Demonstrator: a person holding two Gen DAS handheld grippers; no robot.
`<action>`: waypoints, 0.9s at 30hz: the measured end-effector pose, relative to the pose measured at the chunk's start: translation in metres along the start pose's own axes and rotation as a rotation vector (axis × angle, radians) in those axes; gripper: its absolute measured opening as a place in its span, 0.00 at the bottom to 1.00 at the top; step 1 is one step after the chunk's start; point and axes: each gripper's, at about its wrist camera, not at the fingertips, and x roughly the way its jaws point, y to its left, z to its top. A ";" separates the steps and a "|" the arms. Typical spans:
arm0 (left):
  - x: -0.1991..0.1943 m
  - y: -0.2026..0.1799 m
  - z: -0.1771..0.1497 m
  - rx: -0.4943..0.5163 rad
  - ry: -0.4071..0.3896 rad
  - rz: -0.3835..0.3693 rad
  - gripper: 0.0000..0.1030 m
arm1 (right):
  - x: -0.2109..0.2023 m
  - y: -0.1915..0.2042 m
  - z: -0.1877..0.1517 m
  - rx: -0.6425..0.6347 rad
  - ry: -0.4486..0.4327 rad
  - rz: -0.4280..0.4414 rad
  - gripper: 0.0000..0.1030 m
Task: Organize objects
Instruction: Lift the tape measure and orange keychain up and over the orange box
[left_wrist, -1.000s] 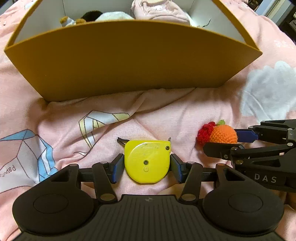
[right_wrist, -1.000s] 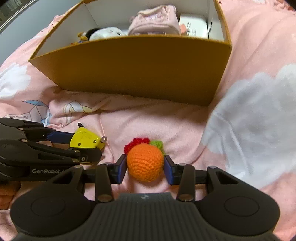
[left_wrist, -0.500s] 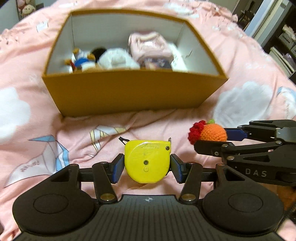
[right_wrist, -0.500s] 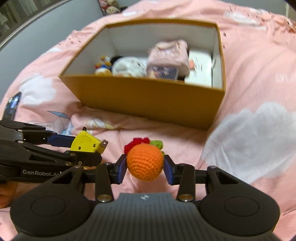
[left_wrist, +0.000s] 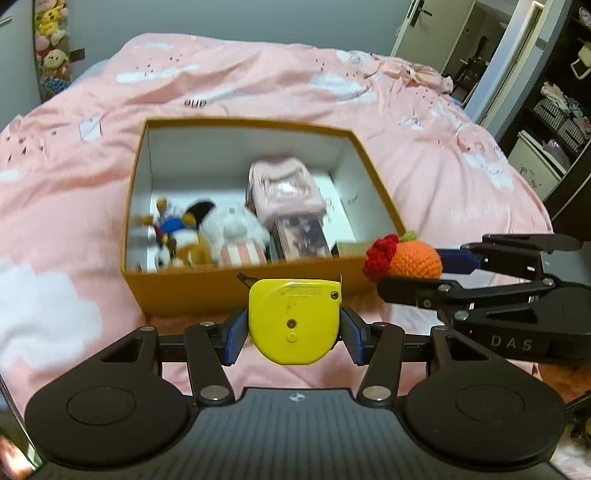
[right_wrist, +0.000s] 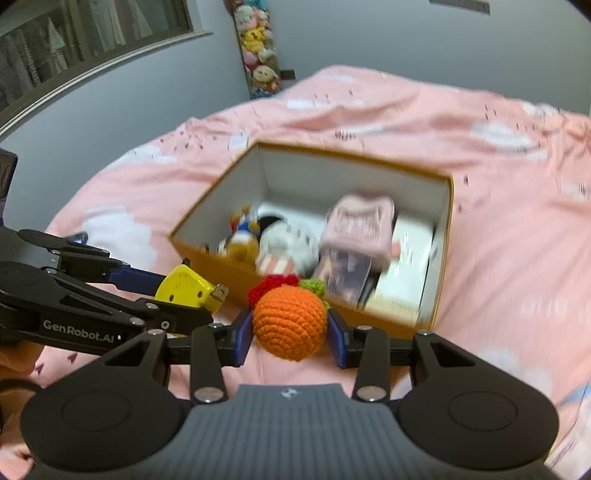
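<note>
My left gripper is shut on a yellow tape measure and holds it above the bed, short of the box's near wall. My right gripper is shut on an orange crocheted fruit with a red and green top. Each gripper shows in the other's view: the right one with the fruit, the left one with the tape measure. The open mustard box holds plush toys, a pink pouch and a white booklet.
The box stands on a pink duvet with white clouds. A column of plush toys hangs on the grey wall behind. An open door and shelves stand at the right.
Both grippers have risen with their objects, from just above the duvet to above the box's rim height. The box interior has come into view from above.
</note>
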 end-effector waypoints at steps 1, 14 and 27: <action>-0.001 0.003 0.006 0.001 -0.003 -0.005 0.59 | 0.000 -0.001 0.006 -0.009 -0.009 0.000 0.43; 0.024 0.057 0.096 0.093 0.012 0.059 0.59 | 0.055 -0.024 0.090 -0.055 -0.048 0.049 0.43; 0.125 0.067 0.137 0.421 0.214 0.144 0.59 | 0.185 -0.048 0.130 -0.173 0.101 0.137 0.43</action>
